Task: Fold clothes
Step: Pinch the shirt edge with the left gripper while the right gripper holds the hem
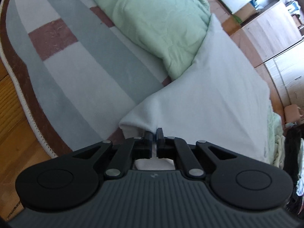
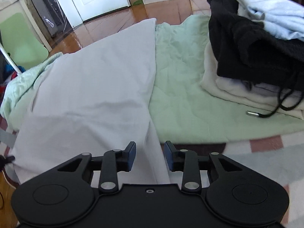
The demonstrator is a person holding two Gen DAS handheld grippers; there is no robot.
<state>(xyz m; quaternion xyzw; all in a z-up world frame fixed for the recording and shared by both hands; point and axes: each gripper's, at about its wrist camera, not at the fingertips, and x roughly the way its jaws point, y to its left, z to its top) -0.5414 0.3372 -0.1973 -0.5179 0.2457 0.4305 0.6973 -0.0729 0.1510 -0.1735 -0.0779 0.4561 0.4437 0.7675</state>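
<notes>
The white garment lies spread over a pale green quilt on a striped rug, its near edge pinched tight in the closed left claw. The right claw stands parted, its fingers straddling the garment's near right edge, beside stacked folded clothes.

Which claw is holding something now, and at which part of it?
The left claw is shut on the near edge of the white cloth. The right claw is open around that cloth's edge, holding nothing.
</notes>
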